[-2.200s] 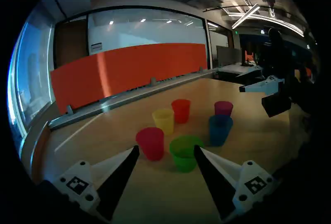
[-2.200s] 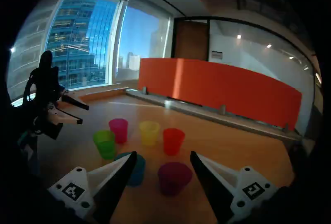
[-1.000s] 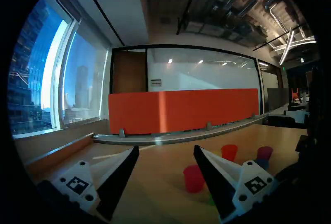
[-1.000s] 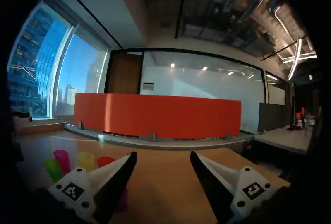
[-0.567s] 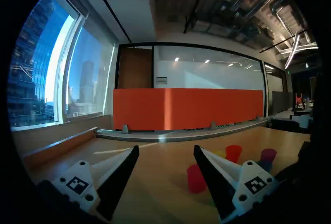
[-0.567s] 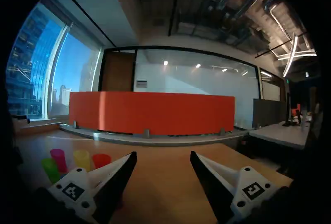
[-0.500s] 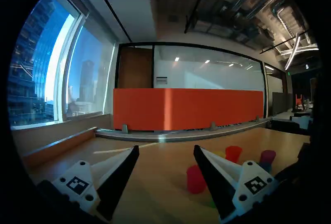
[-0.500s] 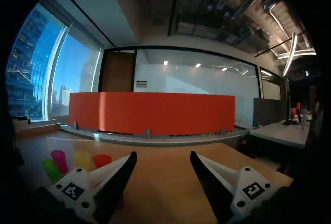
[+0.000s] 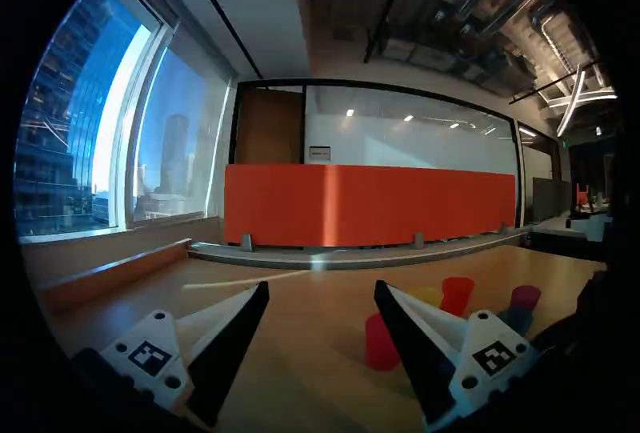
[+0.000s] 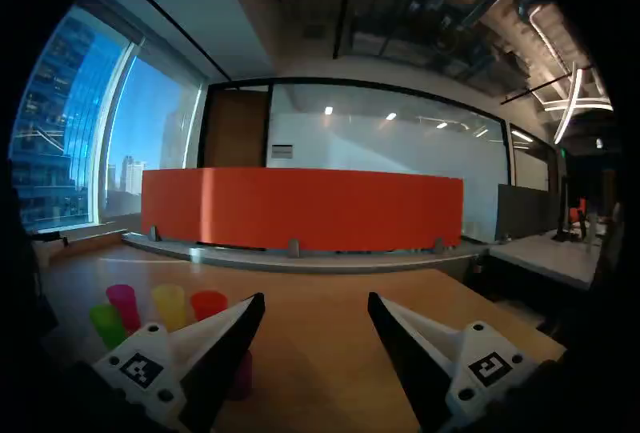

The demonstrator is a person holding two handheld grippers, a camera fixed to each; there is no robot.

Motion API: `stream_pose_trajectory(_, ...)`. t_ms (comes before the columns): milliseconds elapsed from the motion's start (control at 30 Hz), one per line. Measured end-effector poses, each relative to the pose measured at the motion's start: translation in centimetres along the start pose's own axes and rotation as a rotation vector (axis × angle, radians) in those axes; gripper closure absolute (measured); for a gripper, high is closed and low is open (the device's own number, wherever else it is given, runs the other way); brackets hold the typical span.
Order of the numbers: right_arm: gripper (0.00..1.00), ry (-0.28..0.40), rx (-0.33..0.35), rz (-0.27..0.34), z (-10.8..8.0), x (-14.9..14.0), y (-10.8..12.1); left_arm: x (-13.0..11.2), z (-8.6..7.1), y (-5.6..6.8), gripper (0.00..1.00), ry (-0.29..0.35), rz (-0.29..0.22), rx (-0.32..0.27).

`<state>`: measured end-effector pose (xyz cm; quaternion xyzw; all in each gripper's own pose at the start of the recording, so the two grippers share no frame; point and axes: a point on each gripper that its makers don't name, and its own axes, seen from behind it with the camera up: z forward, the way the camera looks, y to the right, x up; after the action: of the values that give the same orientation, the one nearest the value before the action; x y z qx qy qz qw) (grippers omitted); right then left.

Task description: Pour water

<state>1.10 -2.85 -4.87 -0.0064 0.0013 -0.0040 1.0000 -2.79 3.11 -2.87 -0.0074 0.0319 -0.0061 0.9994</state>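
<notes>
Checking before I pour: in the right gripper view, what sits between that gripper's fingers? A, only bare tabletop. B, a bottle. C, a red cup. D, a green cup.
A: the right gripper is open with bare wooden table between its fingers; the red cup stands aside.

In the left gripper view, free to pass over bare table (image 9: 312, 353) at centre and lower left, as far as the orange panel (image 9: 368, 205) walling the far edge. Blocked at lower right by cups (image 9: 458, 295), the pink cup (image 9: 379, 343) nearest, just beside the right finger (image 9: 416, 349). In the right gripper view, open over the table at centre and right. Hemmed at lower left by a cup row (image 10: 169, 305), with a purple cup (image 10: 242, 374) partly behind the left finger (image 10: 214, 349).
</notes>
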Motion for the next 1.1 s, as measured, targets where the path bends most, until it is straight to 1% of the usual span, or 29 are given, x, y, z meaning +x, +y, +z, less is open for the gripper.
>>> stream_pose_trajectory(200,0.00,-0.009,-0.003,-0.001,-0.2,0.5,-0.1,-0.8,0.3,-0.1,0.02,0.003,0.010,0.013)
stream_pose_trajectory(400,0.00,-0.013,-0.019,0.018,-0.4,0.4,0.5,-1.7,0.8,-0.3,0.02,0.006,0.023,0.020)
stream_pose_trajectory(600,0.00,-0.027,-0.041,0.024,-0.1,0.2,1.4,-3.0,1.4,-1.0,0.02,-0.014,0.023,0.029)
stream_pose_trajectory(800,0.00,-0.026,-0.051,0.044,0.1,0.2,1.8,-3.9,1.7,-1.5,0.02,-0.022,0.036,0.031)
stream_pose_trajectory(900,0.00,-0.030,-0.062,0.051,0.1,0.1,2.1,-4.3,1.7,-1.7,0.02,-0.027,0.033,0.032)
stream_pose_trajectory(1100,0.00,-0.037,-0.083,0.053,0.2,-0.1,2.7,-4.8,1.8,-2.1,0.02,-0.029,0.008,0.033)
